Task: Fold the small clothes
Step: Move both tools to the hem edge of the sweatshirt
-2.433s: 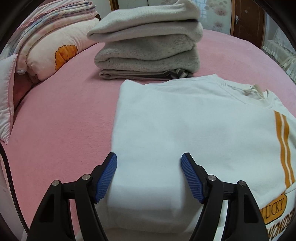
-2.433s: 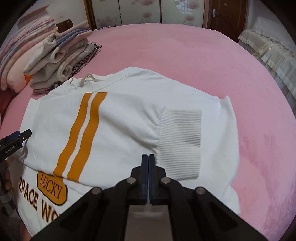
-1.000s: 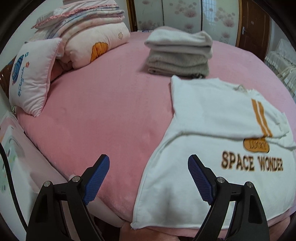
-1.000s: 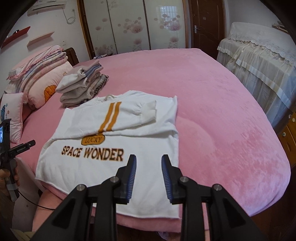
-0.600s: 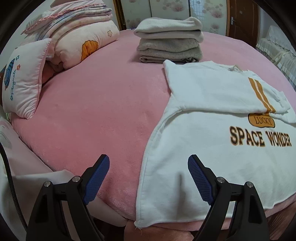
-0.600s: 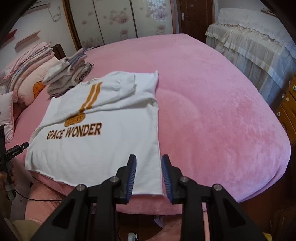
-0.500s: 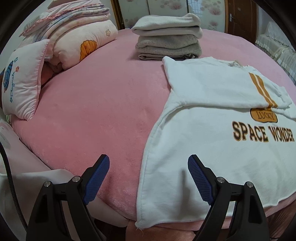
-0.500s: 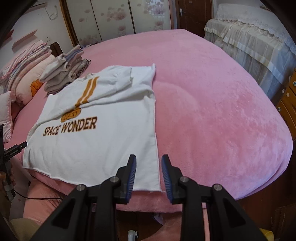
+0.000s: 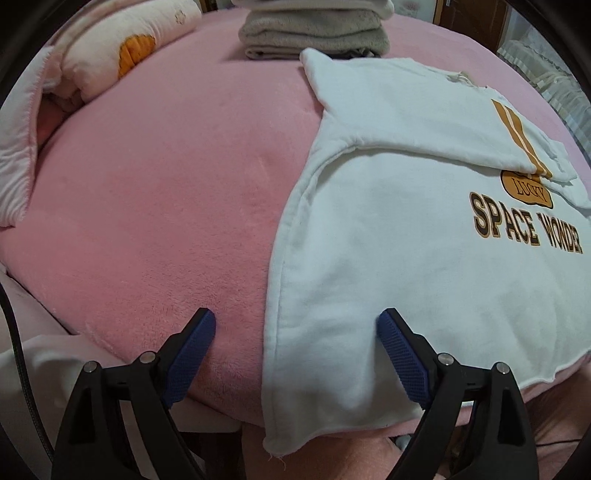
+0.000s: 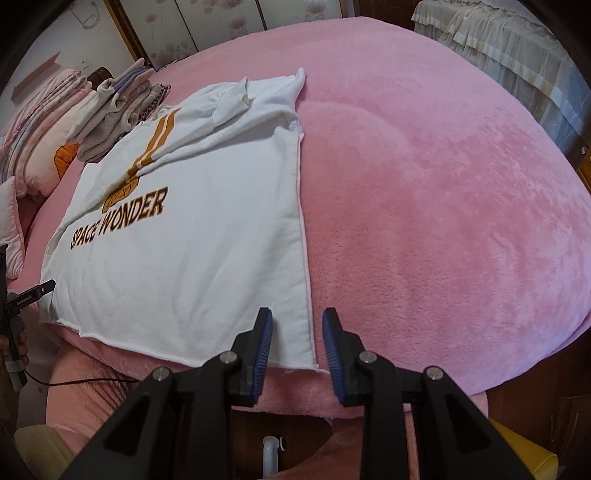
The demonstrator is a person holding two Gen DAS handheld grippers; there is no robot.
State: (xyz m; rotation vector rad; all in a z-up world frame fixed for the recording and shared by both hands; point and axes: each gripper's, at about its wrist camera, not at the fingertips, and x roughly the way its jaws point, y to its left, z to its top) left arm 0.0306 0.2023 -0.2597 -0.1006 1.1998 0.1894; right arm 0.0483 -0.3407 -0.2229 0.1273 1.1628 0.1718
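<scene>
A white sweatshirt (image 9: 388, 258) printed SPACE WONDER lies flat on the pink bed (image 9: 166, 184), sleeves folded across its chest. My left gripper (image 9: 295, 321) hovers over the hem's left corner at the bed's near edge. Its jaws are wide and opening, and the side seam runs between them untouched. In the right wrist view my right gripper (image 10: 297, 314) stands open with a narrow gap over the sweatshirt's (image 10: 192, 251) right hem corner, and the side edge lies between its pads without being pinched. The left gripper's tip (image 10: 29, 295) shows at that view's left edge.
A stack of folded grey and white clothes (image 9: 314, 33) sits just beyond the collar, seen too in the right view (image 10: 118, 107). Pillows and quilts (image 9: 122, 55) are piled at the far left. Bare pink bed (image 10: 424, 203) stretches right. A lace-covered bed (image 10: 498, 48) stands beyond.
Both grippers came down toward the hem at the bed's near edge, so the sweatshirt fills more of each view. The right jaws, shut earlier, stand slightly apart.
</scene>
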